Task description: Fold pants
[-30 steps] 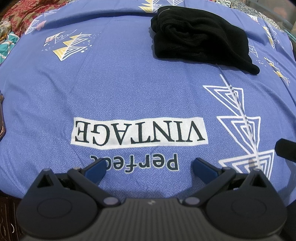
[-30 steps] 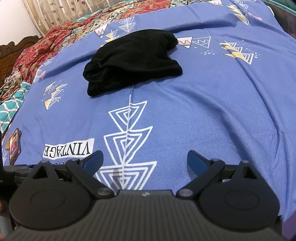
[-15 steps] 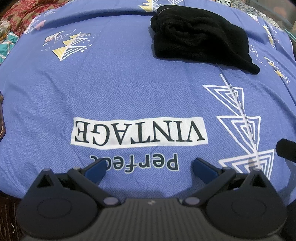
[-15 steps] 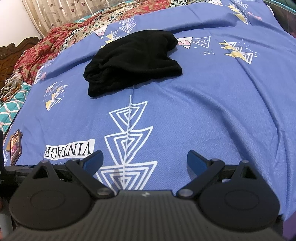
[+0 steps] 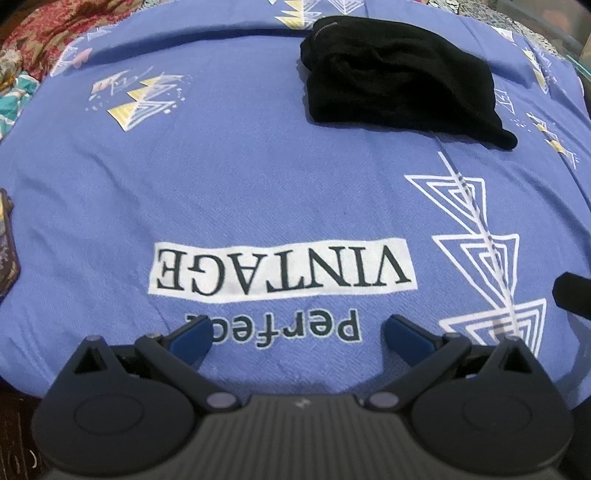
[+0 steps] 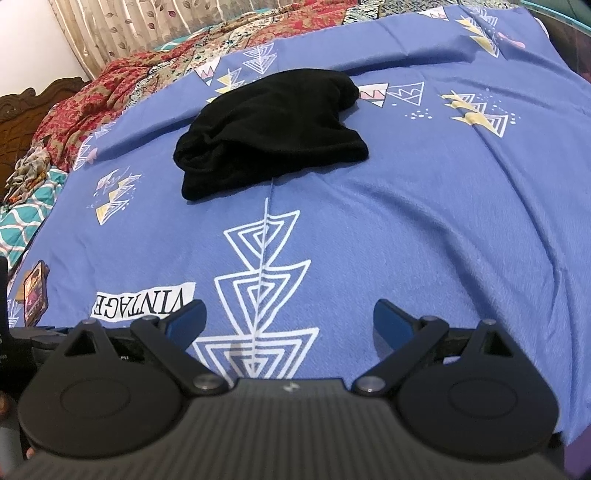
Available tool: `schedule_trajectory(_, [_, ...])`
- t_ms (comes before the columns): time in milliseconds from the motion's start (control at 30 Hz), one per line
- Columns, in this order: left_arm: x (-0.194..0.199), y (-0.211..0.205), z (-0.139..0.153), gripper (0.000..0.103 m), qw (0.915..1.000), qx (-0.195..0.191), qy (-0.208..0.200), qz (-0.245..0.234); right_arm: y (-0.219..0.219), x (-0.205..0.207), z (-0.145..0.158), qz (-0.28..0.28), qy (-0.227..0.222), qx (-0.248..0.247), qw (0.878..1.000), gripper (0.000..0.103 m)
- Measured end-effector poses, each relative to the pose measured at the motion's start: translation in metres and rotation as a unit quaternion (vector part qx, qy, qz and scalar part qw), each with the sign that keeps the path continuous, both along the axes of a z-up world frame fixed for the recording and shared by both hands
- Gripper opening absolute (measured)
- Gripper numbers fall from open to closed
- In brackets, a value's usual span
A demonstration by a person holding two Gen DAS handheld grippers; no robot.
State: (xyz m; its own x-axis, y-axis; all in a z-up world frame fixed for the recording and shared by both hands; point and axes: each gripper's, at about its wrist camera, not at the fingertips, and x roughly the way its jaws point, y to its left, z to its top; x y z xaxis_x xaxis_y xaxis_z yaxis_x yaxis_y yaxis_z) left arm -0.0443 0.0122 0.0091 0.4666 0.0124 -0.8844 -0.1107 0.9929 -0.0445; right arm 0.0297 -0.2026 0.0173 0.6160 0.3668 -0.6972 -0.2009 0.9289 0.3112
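Note:
Black pants (image 5: 399, 77) lie in a crumpled heap on the far part of a blue printed bedsheet (image 5: 240, 177); they also show in the right wrist view (image 6: 269, 136). My left gripper (image 5: 297, 334) is open and empty, low over the near edge of the sheet by the "VINTAGE" print, well short of the pants. My right gripper (image 6: 290, 321) is open and empty over the white triangle print, also well short of the pants.
A red patterned quilt (image 6: 122, 85) and a teal blanket (image 6: 22, 218) lie at the far left. A wooden headboard (image 6: 33, 99) and curtain (image 6: 147, 26) stand behind. A phone-like object (image 6: 35, 291) lies at the sheet's left edge.

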Motion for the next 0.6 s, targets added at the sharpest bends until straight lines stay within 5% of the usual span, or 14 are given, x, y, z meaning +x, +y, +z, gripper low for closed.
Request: schedule_trajectory(600, [0.000,0.001,0.019,0.103,0.9995,0.020,-0.017,0.019,-0.003,-0.001,0.001,-0.002,-0.006,0.008,1.000,0.098])
